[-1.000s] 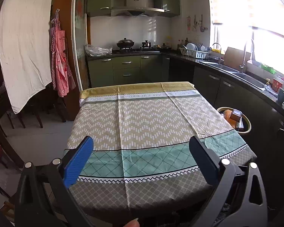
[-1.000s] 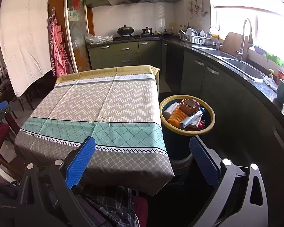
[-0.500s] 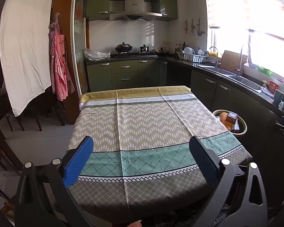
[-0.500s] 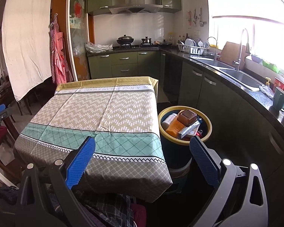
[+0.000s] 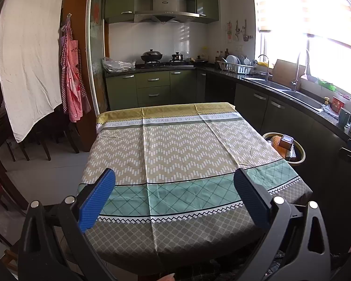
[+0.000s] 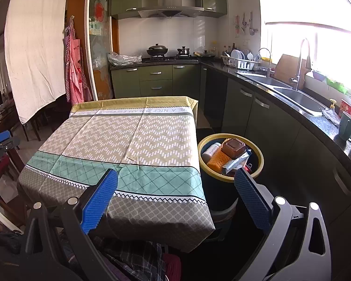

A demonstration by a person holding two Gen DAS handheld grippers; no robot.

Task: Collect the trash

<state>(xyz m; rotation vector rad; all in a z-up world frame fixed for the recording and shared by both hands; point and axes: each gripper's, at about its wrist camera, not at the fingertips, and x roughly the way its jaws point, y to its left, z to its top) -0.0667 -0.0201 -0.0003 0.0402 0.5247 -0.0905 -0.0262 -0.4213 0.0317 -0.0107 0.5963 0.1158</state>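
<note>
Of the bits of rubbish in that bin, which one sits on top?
The brown square tray in the bin lies uppermost, resting over the orange piece and white bottle.

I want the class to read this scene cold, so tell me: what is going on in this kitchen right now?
A person holds two blue-padded grippers over a table with a patterned tablecloth that carries no trash. The left gripper and the right gripper are both open and hold nothing. Beside the table, a dark bin with a yellow rim is already piled with trash, including an orange ribbed item and a brown plastic tray.
</note>
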